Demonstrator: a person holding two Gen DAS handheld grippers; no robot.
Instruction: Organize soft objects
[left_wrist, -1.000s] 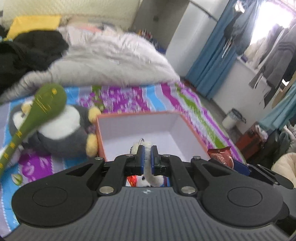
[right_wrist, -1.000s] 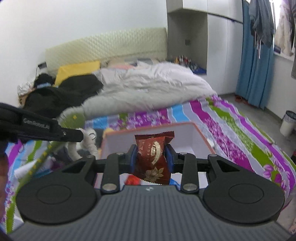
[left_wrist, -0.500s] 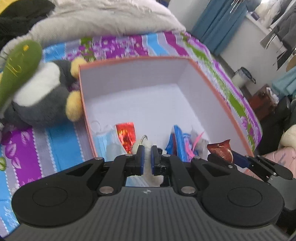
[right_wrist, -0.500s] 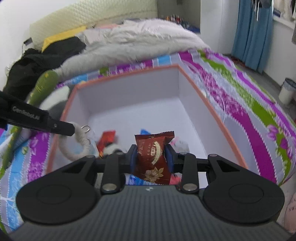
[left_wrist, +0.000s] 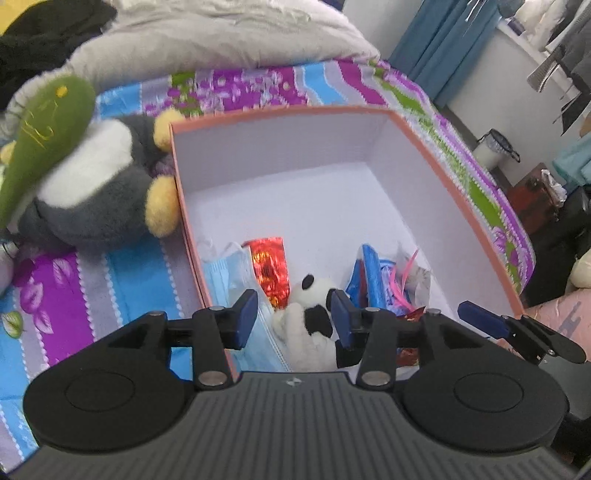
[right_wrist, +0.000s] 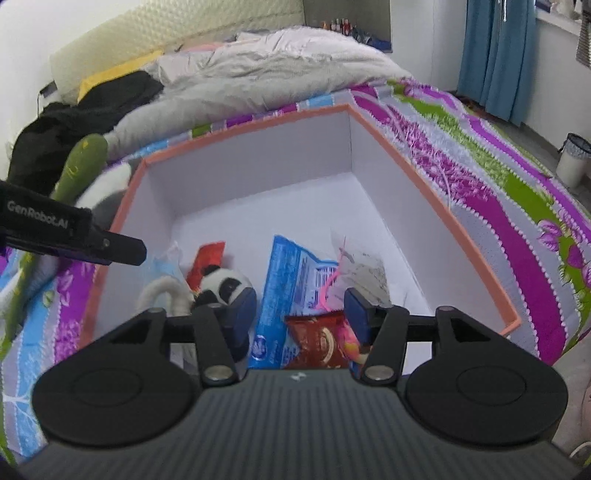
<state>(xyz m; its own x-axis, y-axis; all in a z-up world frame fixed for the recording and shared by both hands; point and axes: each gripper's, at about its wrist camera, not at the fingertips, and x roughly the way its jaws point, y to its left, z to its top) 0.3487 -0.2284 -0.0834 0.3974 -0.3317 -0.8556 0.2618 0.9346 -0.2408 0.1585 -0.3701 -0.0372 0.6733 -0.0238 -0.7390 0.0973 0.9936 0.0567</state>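
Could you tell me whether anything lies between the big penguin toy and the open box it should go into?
Nothing visible does: the penguin toy lies right against the box wall, and the box's far half is bare.

This was a home bedroom. A bed (right_wrist: 498, 192) with a bright striped floral cover filled the scene, a rumpled grey duvet (right_wrist: 266, 77) and a padded headboard (right_wrist: 177, 33) at its far end. Blue curtains (right_wrist: 498, 55) hung at the far right beside a small waste bin (right_wrist: 572, 158), and clothes (left_wrist: 569, 48) hung by the window.
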